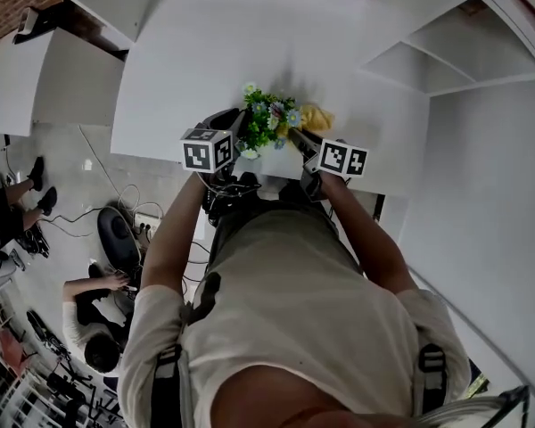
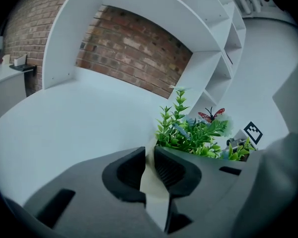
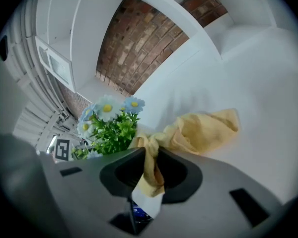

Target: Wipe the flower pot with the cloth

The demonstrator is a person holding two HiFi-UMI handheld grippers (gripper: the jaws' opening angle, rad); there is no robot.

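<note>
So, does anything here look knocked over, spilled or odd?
Nothing stands out. The flower pot sits on the white table, nothing spilled; the left tool grips its rim, the right tool holds a bunched yellow cloth.

Near edge of white counter (image 1: 205, 52): flower pot (image 1: 266, 127) with green plant. left gripper (image 1: 234, 125) at its left side, right gripper (image 1: 300, 138) at its right, yellow cloth (image 1: 314, 117) bunched just past right fingers.

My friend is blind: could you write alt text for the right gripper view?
The right gripper is clamped on a bunched yellow cloth that trails onto the white table. Left of it stand daisy-like flowers, with a brick wall behind.
</note>
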